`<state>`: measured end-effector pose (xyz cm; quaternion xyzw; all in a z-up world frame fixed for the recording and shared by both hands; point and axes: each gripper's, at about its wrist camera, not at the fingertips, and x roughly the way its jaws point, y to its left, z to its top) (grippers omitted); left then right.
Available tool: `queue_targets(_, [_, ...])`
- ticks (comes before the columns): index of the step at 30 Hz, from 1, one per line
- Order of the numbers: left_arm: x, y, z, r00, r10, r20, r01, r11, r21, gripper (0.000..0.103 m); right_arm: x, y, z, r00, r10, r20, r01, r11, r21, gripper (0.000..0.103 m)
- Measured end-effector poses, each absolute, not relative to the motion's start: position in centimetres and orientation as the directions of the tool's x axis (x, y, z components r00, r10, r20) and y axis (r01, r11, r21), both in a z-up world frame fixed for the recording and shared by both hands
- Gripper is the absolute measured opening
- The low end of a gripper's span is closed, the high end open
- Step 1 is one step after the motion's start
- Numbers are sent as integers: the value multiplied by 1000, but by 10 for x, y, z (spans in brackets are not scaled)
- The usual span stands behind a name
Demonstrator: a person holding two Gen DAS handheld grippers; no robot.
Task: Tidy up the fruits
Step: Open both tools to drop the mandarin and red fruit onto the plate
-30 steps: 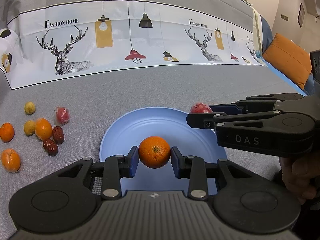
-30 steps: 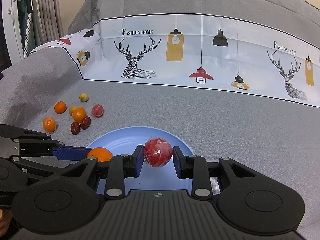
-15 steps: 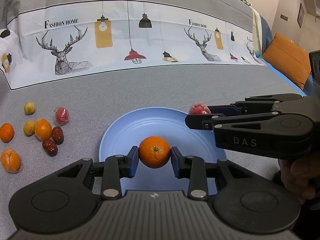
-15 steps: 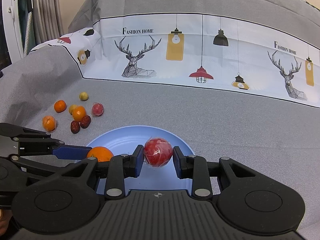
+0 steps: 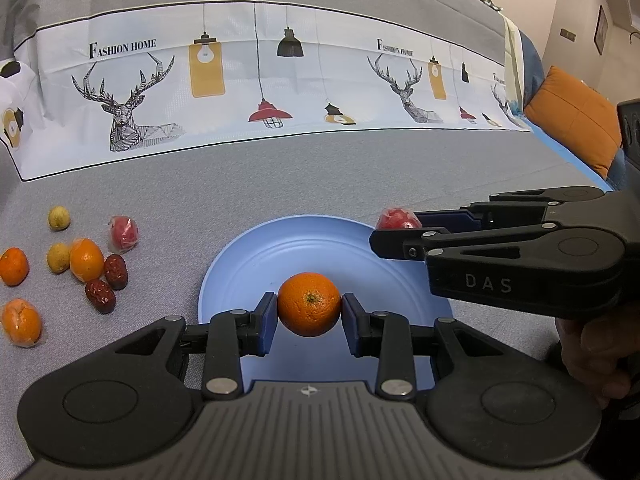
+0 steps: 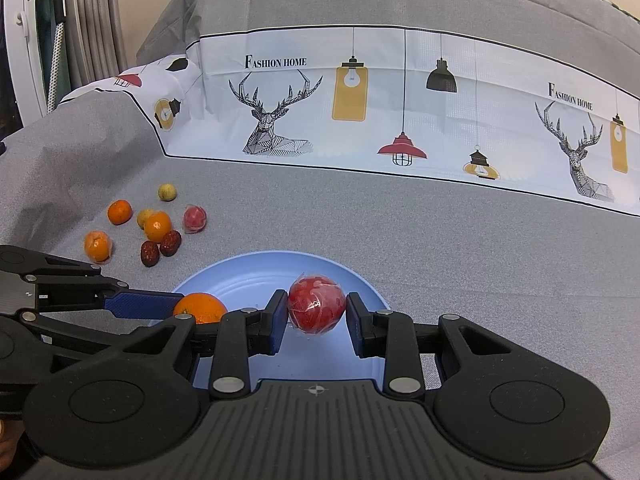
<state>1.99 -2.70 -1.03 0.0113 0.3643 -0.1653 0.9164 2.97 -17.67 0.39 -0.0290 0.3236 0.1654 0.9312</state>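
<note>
Left claw point(image 5: 309, 317): we are gripping an orange point(image 5: 309, 304) between both pads, over the near half of the plate point(image 5: 256, 252).
Right claw point(image 6: 317, 317): we are gripping a red fruit point(image 6: 317, 305) in clear wrap; both pads are pressing its sides, over the plate's right part.
Contact with plate: we are not able to tell whether either fruit is touching the plate or hanging just above it.
Plate: we are finding the blue plate otherwise bare; nothing is lying loose in it.
Loose pile: we are counting eight pieces on the grey cloth point(image 6: 440, 240) to the left of the plate, well apart from it: three oranges, two small yellow fruits, two dark dates point(image 6: 160, 248) lying together, and a second wrapped red fruit point(image 6: 195, 219).
Progress: we are judging the task as early. Two fruits are at the plate but not released; eight are waiting on the cloth.
Left to do: we are judging that both claws need to let go, then return for the pile. The round fruit could roll on the smooth plate.
Left view only: we are seeing the right claw from the side, a hand point(image 5: 592, 348) under it, and an orange cushion point(image 5: 572, 120) at the far right. The red fruit is mostly hidden there behind the claw's finger.
Right view only: we are seeing the red fruit's wrap clearly, plus a curtain and door point(image 6: 24, 40) at the far left. The orange is half hidden behind our own claw.
</note>
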Motion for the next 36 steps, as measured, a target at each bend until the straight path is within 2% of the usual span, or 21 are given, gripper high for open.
queue_targets(2, [20,-27,-9,684,-291,-669,304,947,-102,39,30,-178,4,746,279,-605,-320,947,42,50])
queue_targets(3, [20,-26,-8,686,-292,-666,300,948,-107,40,29,-178,5,751,274,-601,-314,949,41,63])
queue_targets(4, [20,-24,-7,689,-292,-663,295,949,-112,40,29,-179,5,756,270,-597,-308,951,41,66])
queue_targets(36, [21,-17,-7,705,-268,-657,260,959,-112,40,31,-181,4,754,253,-606,-290,956,37,66])
